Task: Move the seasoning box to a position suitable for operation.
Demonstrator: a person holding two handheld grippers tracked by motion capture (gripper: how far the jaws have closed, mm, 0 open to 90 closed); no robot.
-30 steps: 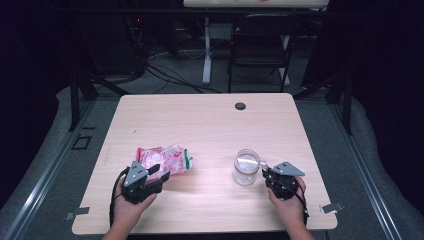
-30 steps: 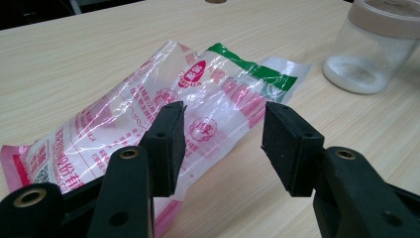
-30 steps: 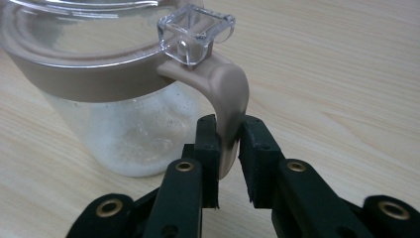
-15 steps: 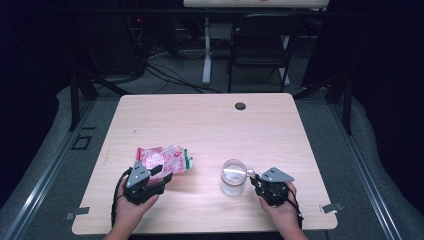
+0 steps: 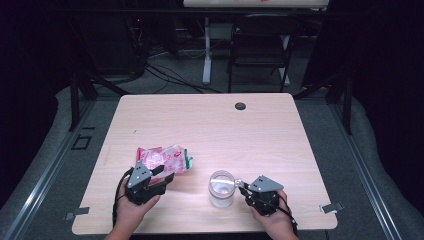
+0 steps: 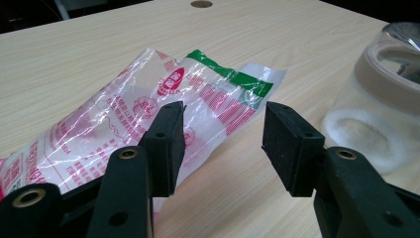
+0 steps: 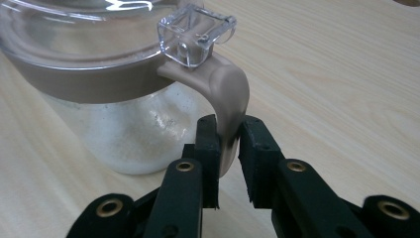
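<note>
Near the front edge of the counter [image 5: 210, 125], 2 things sit side by side: a clear jar [image 5: 221, 188] with a tan collar and clear hinged lid, holding a low layer of white granules, and to its left a crinkled plastic packet [image 5: 162, 159] printed in red with a green band at one end. Right gripper [image 7: 229, 144]: jaws closed on the jar's tan curved handle [image 7: 229, 94], pinching its lower part from both sides; the jar stands upright on the counter, just ahead of the jaws. Left gripper [image 6: 223, 144]: jaws apart, nothing between them. The packet lies flat just ahead; its near edge runs under and past the left-hand jaw in the left gripper view, with the green end pointing toward the jar. From the high view the left gripper [image 5: 150, 177] hovers at the packet's near corner, the right gripper [image 5: 242, 189] right beside the jar. Judgement: step in hand looks like steadying the jar while the packet gets picked up, likely for filling. Next move calls for the left jaws to dip and slide forward so the thin film sits between the pads, then close. Film is slick and flat against the wood; risk of a pinch on air or on 1 layer alone.
</note>
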